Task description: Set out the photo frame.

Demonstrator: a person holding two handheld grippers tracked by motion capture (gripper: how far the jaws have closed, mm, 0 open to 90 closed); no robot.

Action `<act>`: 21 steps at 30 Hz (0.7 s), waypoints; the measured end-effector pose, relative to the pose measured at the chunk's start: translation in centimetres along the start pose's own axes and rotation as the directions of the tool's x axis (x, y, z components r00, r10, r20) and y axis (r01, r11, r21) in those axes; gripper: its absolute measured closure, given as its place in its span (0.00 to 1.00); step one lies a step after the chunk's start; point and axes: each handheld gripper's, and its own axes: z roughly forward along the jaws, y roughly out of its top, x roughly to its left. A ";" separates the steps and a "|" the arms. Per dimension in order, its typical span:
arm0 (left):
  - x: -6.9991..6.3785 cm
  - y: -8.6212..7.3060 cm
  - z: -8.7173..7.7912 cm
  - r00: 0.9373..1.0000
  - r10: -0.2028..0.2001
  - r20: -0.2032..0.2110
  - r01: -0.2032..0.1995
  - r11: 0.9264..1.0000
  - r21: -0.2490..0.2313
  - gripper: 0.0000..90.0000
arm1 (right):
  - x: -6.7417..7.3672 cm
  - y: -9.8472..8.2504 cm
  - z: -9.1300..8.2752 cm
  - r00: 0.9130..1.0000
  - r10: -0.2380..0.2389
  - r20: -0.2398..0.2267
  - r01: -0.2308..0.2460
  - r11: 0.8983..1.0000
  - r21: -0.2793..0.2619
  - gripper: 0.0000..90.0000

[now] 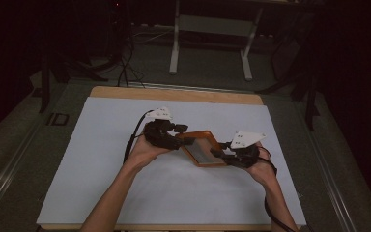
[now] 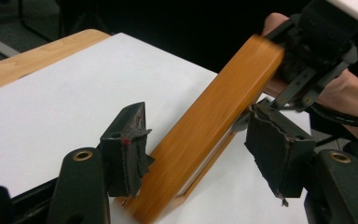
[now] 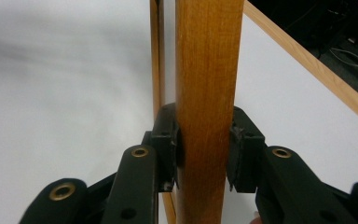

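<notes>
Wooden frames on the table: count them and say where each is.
1. The wooden frame sits mid-table between both tongs; the right tongs clamp one rail, the left tongs straddle another, open.

Laboratory or recording studio setting. A wooden table (image 1: 174,93) with a white cover sheet (image 1: 125,159) stands on grey floor (image 1: 212,67) amid dark surroundings; loose black cables (image 1: 125,63) trail behind it, and the white legs of 1 further bench (image 1: 175,43) rise beyond.
</notes>
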 end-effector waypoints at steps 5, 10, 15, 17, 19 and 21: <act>0.5 -1.7 0.5 1.000 -0.015 -0.004 0.015 0.999 -0.046 0.42 | -0.1 -1.0 -0.5 1.000 0.027 0.013 -0.027 1.000 -0.005 0.76; 0.7 -3.2 2.5 1.000 -0.001 -0.016 0.001 1.000 0.006 0.46 | -0.2 -1.6 -0.8 0.999 0.043 0.025 -0.043 0.999 -0.004 0.76; 0.6 -4.4 5.1 1.000 0.024 -0.020 -0.023 0.997 0.078 0.52 | -0.4 -2.0 -1.1 0.998 0.056 0.025 -0.056 0.998 0.001 0.75; 0.5 -4.6 5.8 1.000 0.029 -0.007 -0.029 0.996 0.090 0.55 | -0.4 -2.2 -1.2 0.998 0.060 0.028 -0.060 0.998 0.003 0.75; 0.3 -4.6 6.4 0.999 0.038 -0.016 -0.036 0.995 0.095 0.58 | -0.5 -2.4 -1.2 0.997 0.072 0.030 -0.072 0.997 0.002 0.75; 0.4 -4.5 6.5 1.000 0.014 -0.007 -0.013 0.996 0.085 0.59 | -0.7 -2.6 -1.3 0.996 0.084 0.034 -0.084 0.996 0.007 0.75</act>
